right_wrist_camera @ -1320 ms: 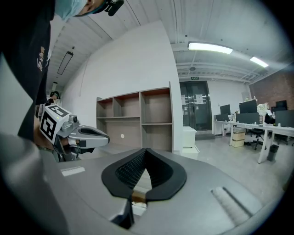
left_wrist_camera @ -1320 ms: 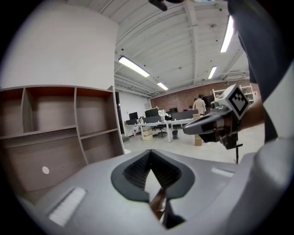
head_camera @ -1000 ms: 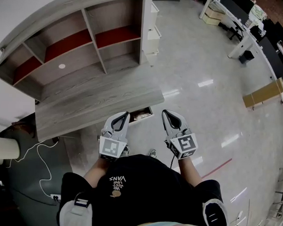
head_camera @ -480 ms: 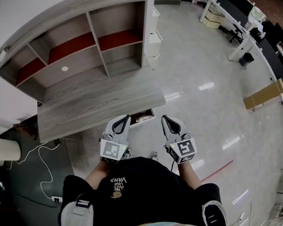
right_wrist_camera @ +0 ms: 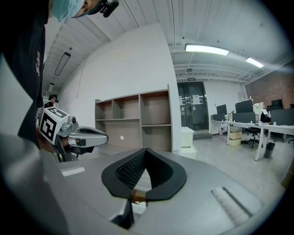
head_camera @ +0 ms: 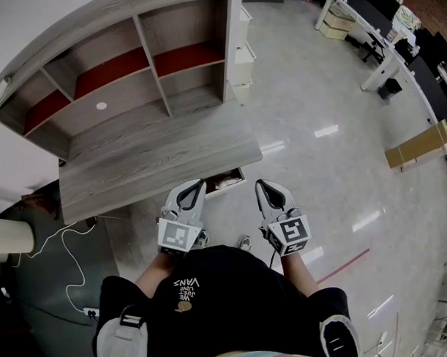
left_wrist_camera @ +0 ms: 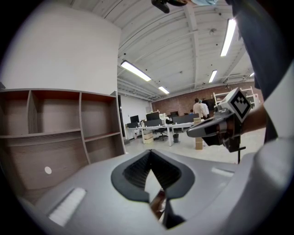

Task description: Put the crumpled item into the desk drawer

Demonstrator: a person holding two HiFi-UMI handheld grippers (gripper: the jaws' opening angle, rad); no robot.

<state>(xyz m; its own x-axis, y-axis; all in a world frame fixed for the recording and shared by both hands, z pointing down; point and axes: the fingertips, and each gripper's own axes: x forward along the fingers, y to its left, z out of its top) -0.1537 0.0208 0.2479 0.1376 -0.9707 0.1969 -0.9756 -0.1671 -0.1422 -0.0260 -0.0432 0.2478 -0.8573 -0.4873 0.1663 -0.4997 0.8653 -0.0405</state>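
Note:
The grey wooden desk (head_camera: 151, 160) has a drawer (head_camera: 228, 189) pulled a little way out under its front edge. A pale crumpled item (head_camera: 222, 183) lies inside the drawer. My left gripper (head_camera: 200, 185) is held just left of the drawer, shut, with nothing in it. To the drawer's right, my right gripper (head_camera: 260, 184) is also shut and holds nothing. Both point level toward the desk. In the left gripper view the jaws (left_wrist_camera: 150, 153) meet, and the right gripper (left_wrist_camera: 216, 128) shows beside them. The right gripper view shows closed jaws (right_wrist_camera: 145, 151) and the left gripper (right_wrist_camera: 87, 136).
An open shelf unit (head_camera: 132, 68) with red backs stands on the desk. A white cabinet (head_camera: 242, 54) is beside it. White cables (head_camera: 60, 241) lie on the floor at the left. A cardboard box (head_camera: 418, 146) and office desks (head_camera: 382, 40) are far right.
Both grippers stay in place and shut. Only the head view has shifted slightly.

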